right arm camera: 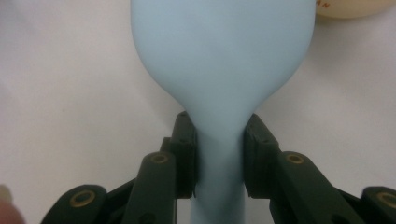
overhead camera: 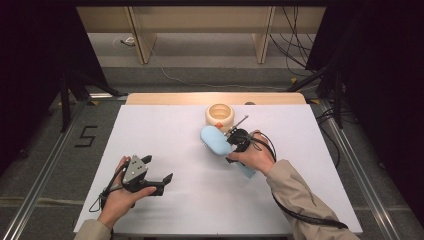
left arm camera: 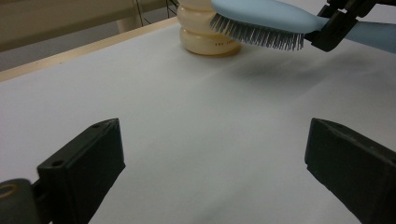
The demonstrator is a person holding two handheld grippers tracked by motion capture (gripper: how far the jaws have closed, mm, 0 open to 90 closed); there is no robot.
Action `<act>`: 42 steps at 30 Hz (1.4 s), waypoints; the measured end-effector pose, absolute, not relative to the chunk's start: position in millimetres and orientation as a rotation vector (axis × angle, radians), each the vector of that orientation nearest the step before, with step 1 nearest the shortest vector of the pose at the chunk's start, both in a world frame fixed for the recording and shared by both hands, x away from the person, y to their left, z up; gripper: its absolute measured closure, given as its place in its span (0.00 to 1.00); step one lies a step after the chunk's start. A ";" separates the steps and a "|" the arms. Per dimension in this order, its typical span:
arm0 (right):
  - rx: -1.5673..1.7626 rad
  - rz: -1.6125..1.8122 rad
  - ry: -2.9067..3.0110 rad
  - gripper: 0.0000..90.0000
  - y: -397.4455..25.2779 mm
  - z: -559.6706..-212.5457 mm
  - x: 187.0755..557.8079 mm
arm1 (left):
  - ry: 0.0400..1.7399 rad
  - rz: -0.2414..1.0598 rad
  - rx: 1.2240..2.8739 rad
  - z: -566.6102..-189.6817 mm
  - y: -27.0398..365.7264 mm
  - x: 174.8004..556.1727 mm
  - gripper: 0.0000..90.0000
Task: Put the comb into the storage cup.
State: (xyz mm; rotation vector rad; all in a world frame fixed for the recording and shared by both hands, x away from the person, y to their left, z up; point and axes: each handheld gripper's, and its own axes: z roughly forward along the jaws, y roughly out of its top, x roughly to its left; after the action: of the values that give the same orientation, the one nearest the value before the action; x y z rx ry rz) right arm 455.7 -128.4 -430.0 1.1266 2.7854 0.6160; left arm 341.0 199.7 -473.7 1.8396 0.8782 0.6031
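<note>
The light-blue hairbrush (overhead camera: pixel 218 140) is held above the white table (overhead camera: pixel 165 130) by the right gripper (overhead camera: pixel 238 141), whose jaws are clamped on the brush neck, approx. at the table centre, bristles turned down. The brush head is seen just near the cream ring-shaped pot (overhead camera: pixel 219 114), at the far side. The left gripper (overhead camera: pixel 152 170) is rested at the near left, w/ jaws wide apart and nothing between them.

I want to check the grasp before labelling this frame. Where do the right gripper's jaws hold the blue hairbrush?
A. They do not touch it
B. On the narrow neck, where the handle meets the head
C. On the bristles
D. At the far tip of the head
B: in the right gripper view, the right gripper has both jaws pressed against the narrow neck of the hairbrush, just below its wide head.
</note>
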 end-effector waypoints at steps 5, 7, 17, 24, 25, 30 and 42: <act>1.114 0.657 2.785 0.78 -128.0 -426.6 454.4 | 0.878 0.598 1.840 -473.9 199.1 340.9 0.05; 1.115 0.665 2.781 0.78 -128.0 -426.2 454.4 | 0.877 0.597 1.841 -474.1 199.0 341.1 0.05; 1.073 0.788 2.751 0.78 -128.8 -419.4 453.1 | 0.877 0.594 1.842 -474.2 198.6 341.0 0.05; 0.992 0.827 2.748 0.78 -128.2 -417.2 452.2 | 0.875 0.593 1.843 -474.4 198.6 341.2 0.05; 0.980 0.829 2.744 0.78 -128.1 -417.2 452.2 | 0.875 0.593 1.842 -474.4 198.6 341.2 0.05; 0.944 0.875 2.716 0.78 -128.0 -415.8 451.7 | 0.875 0.594 1.843 -474.4 198.7 341.2 0.05; 0.953 1.040 2.643 0.78 -130.3 -410.8 451.7 | 0.875 0.593 1.842 -474.4 198.5 341.3 0.06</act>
State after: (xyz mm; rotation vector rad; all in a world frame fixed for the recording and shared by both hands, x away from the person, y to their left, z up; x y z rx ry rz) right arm 451.7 -130.3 -410.8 0.9534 2.6429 1.0400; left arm 341.3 198.5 -474.4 1.8418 0.8751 0.5928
